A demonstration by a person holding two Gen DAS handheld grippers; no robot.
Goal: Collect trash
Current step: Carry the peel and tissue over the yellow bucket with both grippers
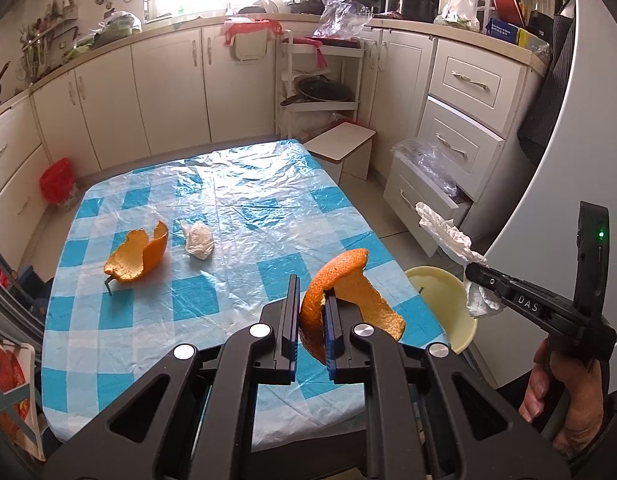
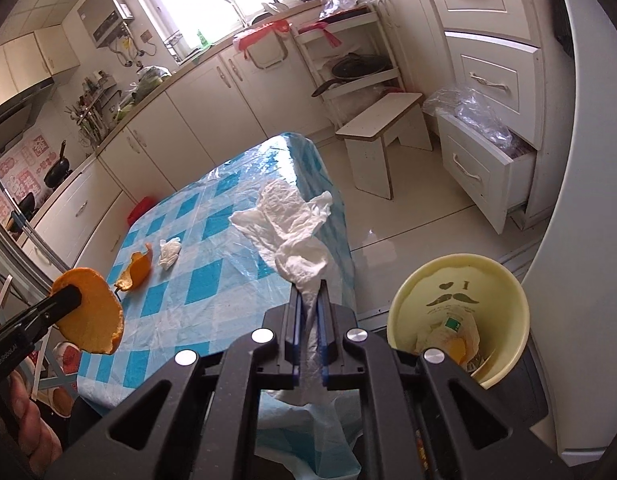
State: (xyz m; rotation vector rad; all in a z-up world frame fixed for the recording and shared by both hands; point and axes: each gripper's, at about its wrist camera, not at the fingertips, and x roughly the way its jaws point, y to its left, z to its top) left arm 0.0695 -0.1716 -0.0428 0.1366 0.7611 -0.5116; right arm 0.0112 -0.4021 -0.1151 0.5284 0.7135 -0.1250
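My left gripper (image 1: 312, 292) is shut on a curled piece of orange peel (image 1: 348, 276), held above the near right part of the blue-checked table (image 1: 244, 184). From the right wrist view the same gripper (image 2: 74, 294) and peel (image 2: 96, 320) show at far left. My right gripper (image 2: 310, 292) is shut on a crumpled white tissue (image 2: 292, 220), just off the table's right edge. A pale yellow bin (image 2: 408, 292) with trash inside stands on the floor to its lower right. On the table lie a second orange peel (image 1: 140, 256) and a small tissue wad (image 1: 198, 240).
A white stool (image 1: 342, 144) stands beyond the table's far right corner. A bottom drawer (image 1: 428, 168) of the cabinet hangs open with plastic bags in it. A red-lined bin (image 1: 58, 184) sits on the floor at left. A white fridge (image 2: 580, 200) curves along the right.
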